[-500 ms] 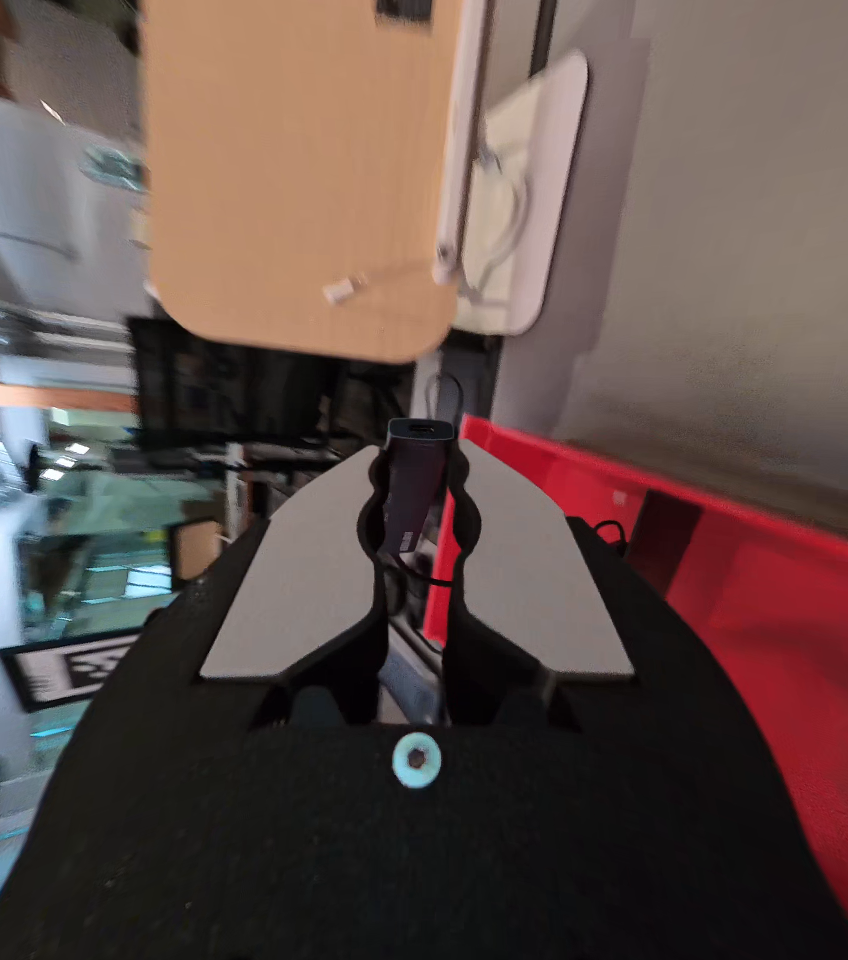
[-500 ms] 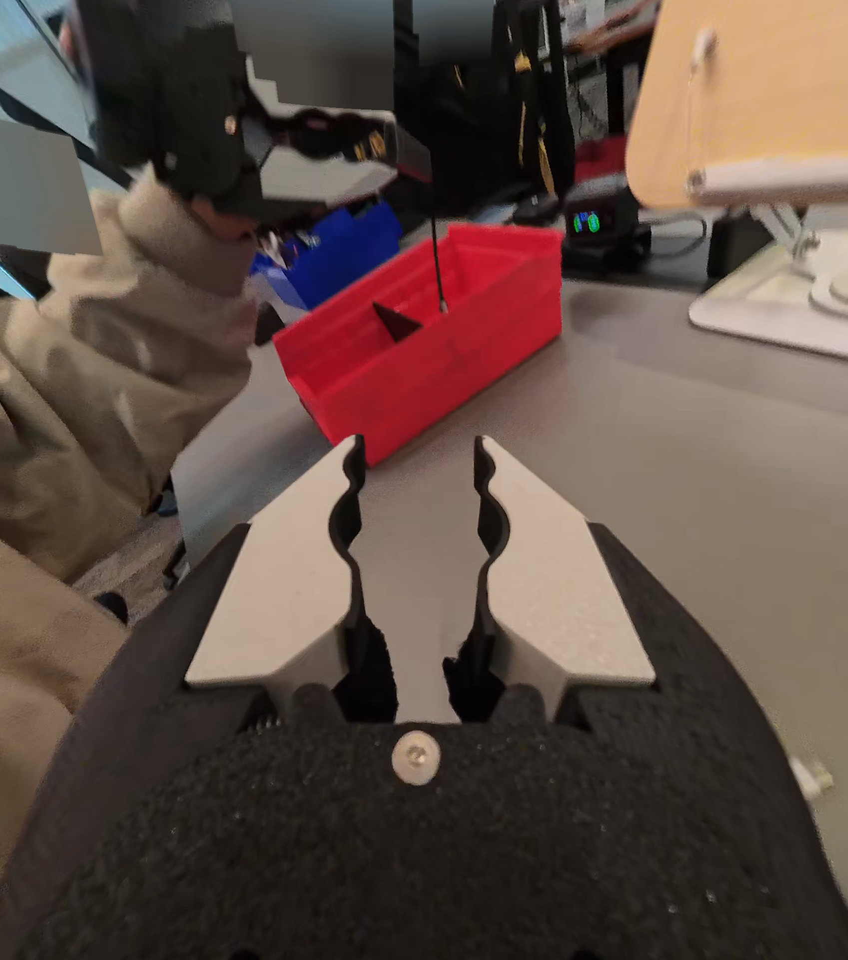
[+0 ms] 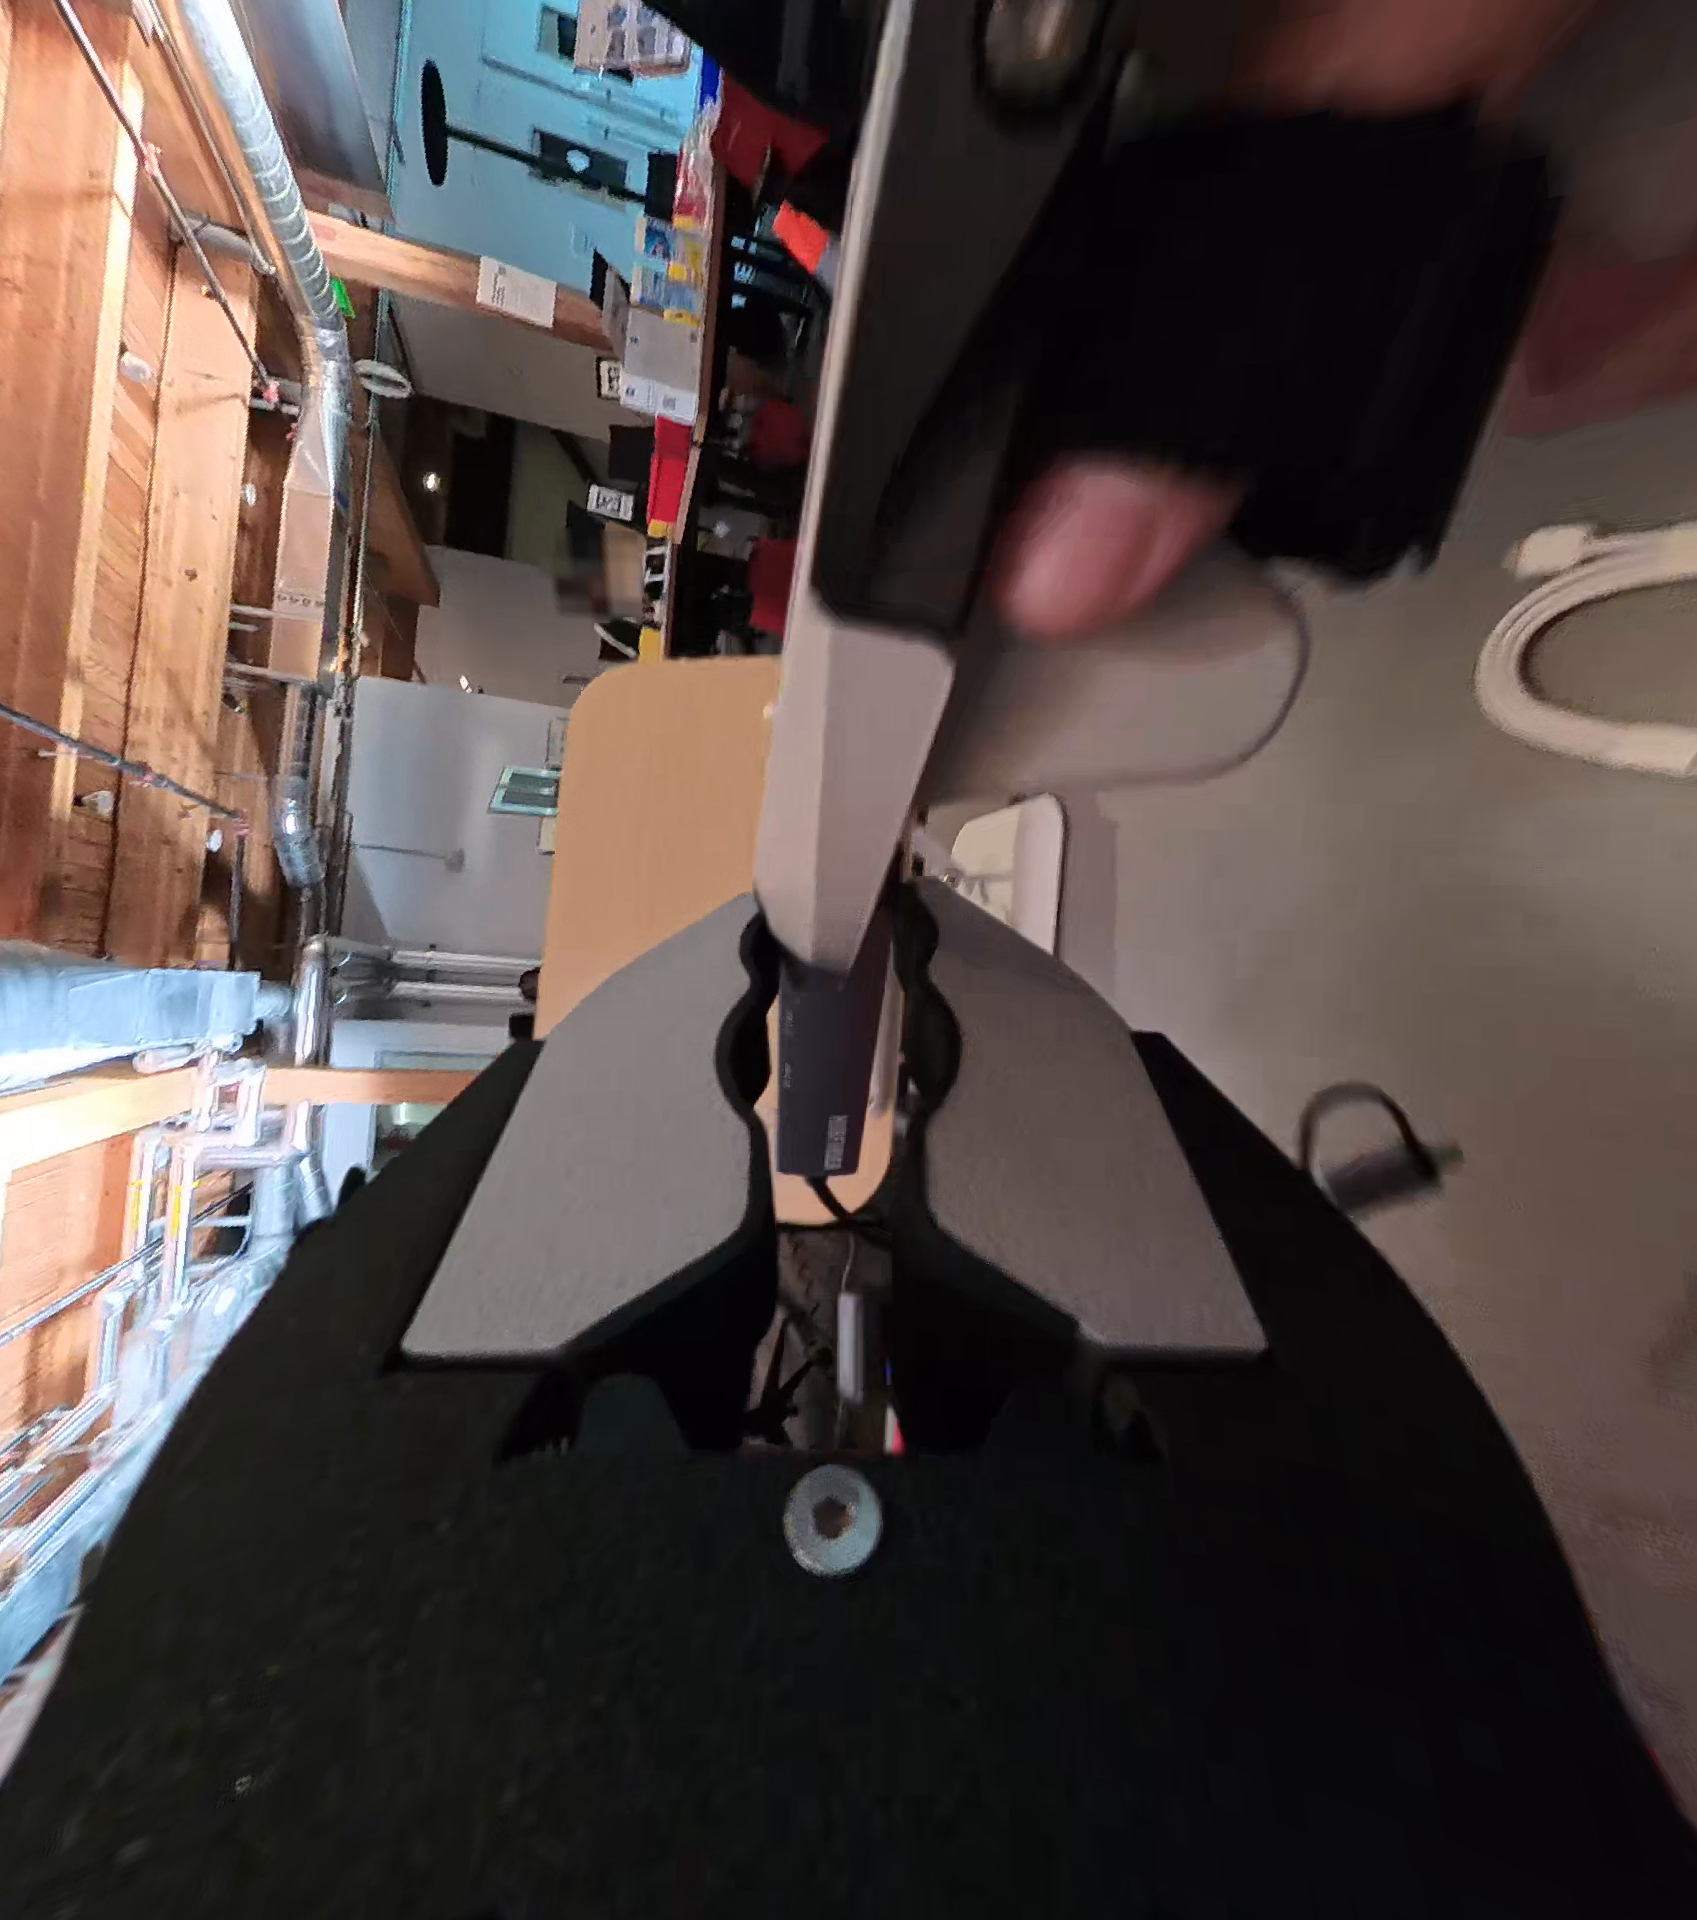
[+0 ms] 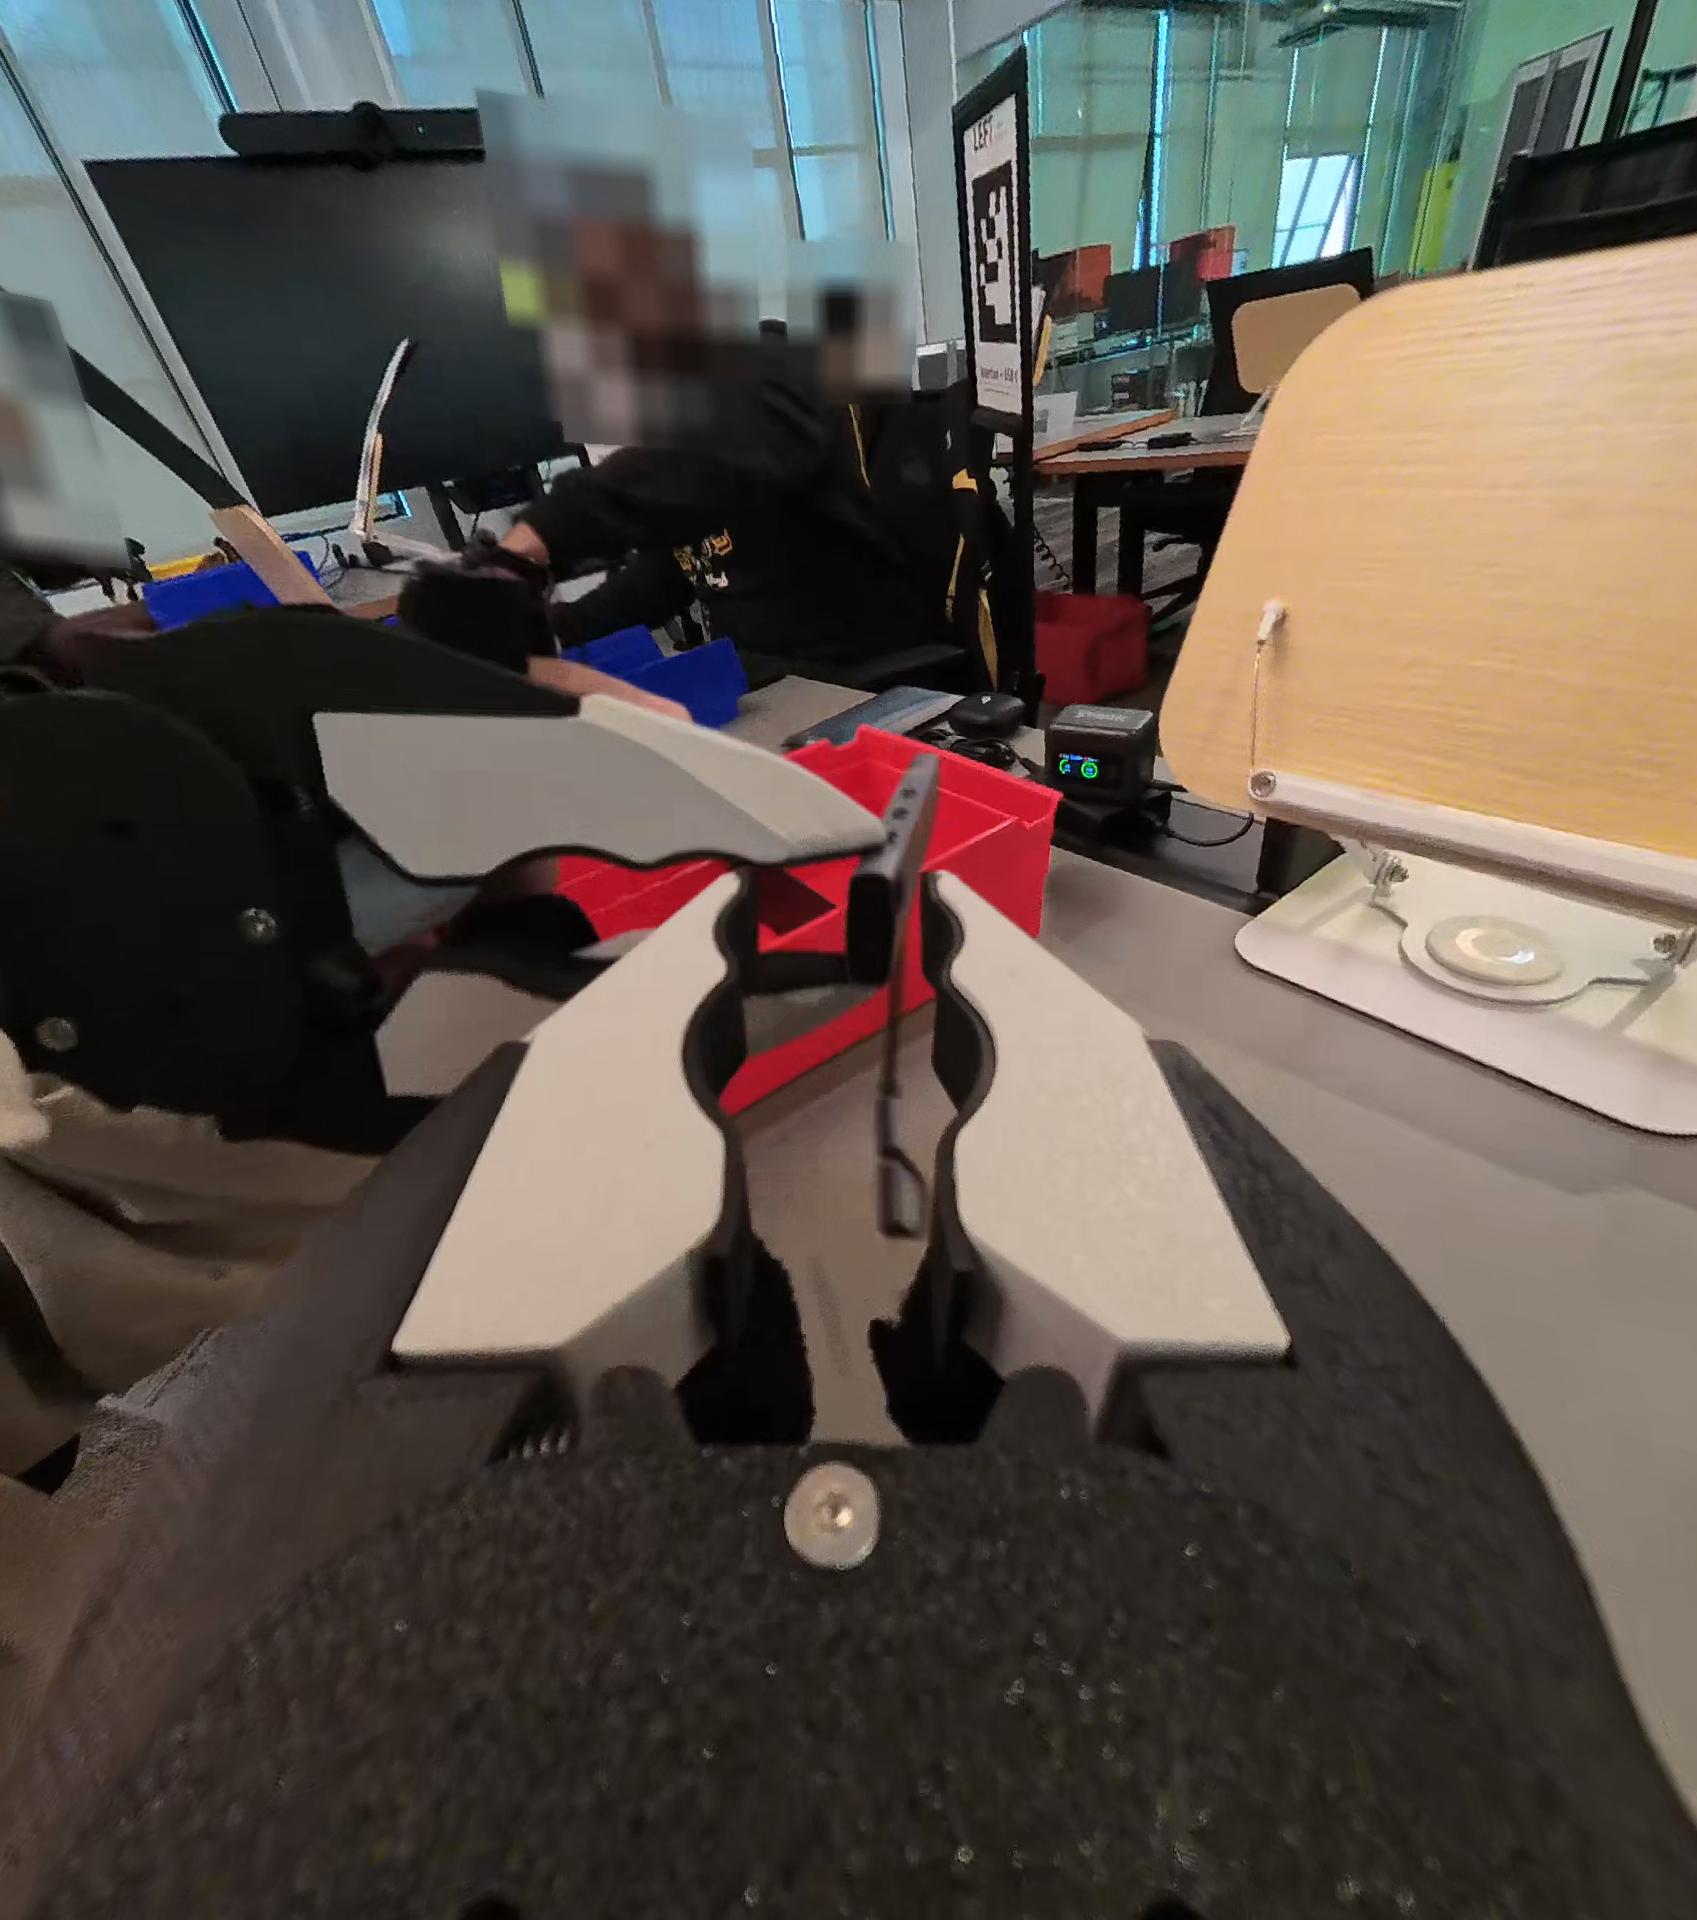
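Room: open office with big windows, a dark monitor [image 4: 304,312] and a seated person in black [image 4: 782,520] behind the grey worktop [image 4: 1446,1299]; the left wrist view, rolled on its side, shows wooden wall panels and metal ducting that the other view does not.

Left gripper [image 3: 828,971]: its jaws pinch a slim dark adapter dongle [image 3: 823,1070] near the tips. Seen from the right wrist view, this gripper [image 4: 865,831] reaches in from the left, with the dongle [image 4: 901,831] standing up from its tips and a short black cable [image 4: 891,1070] with a plug hanging below.

Right gripper [image 4: 833,914]: jaws spread, nothing between the pads; the hanging cable lies in the gap as seen from this camera, just beside the right-hand finger, contact not clear. In the left wrist view one of its grey fingers [image 3: 844,790] comes down onto the top of the dongle, with a person's fingertip [image 3: 1104,551] on the handle.

Around: red bin [image 4: 979,831] just behind the dongle; wooden tilted stand [image 4: 1550,571] on a white base [image 4: 1550,1039] to the right; small black device with green lights [image 4: 1098,743] behind the bin; blue bins [image 4: 657,670] farther back.

Only in left wrist view: coiled white cable [image 3: 1654,665] and a small dark looped cable [image 3: 1363,1143] lying on the worktop.
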Tool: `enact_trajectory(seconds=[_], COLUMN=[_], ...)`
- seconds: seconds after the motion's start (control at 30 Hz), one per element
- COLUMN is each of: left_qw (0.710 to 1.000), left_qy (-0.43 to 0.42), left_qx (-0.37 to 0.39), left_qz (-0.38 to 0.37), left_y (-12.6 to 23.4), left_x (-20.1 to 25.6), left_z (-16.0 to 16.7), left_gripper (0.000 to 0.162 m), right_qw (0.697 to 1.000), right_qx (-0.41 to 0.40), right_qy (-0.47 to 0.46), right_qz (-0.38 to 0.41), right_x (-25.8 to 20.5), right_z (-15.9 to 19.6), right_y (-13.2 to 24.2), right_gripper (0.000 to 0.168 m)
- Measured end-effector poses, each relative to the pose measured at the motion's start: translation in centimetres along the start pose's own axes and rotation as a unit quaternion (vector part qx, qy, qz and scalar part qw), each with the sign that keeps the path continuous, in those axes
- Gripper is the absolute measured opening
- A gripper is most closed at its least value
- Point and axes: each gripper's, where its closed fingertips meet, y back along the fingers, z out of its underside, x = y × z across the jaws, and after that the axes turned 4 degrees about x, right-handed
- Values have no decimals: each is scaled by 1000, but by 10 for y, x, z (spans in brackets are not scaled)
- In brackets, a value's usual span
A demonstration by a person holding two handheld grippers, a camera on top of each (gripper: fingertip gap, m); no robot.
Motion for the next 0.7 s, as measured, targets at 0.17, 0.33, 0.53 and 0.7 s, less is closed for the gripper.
enact_trajectory(seconds=[0.17,0.33,0.53,0.7], left_qw=[1000,998,863,633], left_qy=[11,54,464,706], left_qx=[0,1,83,239], left_qz=[6,24,183,210], left_y=[-15,-25,-6,-2], left_x=[18,42,90,88], left_z=[-15,-20,-39,-40], left_gripper=[21,19,24,33], right_qw=[999,999,998,965], right_qx=[-22,-43,37,176], right_qy=[8,-11,-49,-124], right_qz=[42,24,-14,-147], right_x=[22,33,57,35], right_z=[17,41,41,19], right_y=[18,30,53,78], right_gripper=[10,7,8,7])
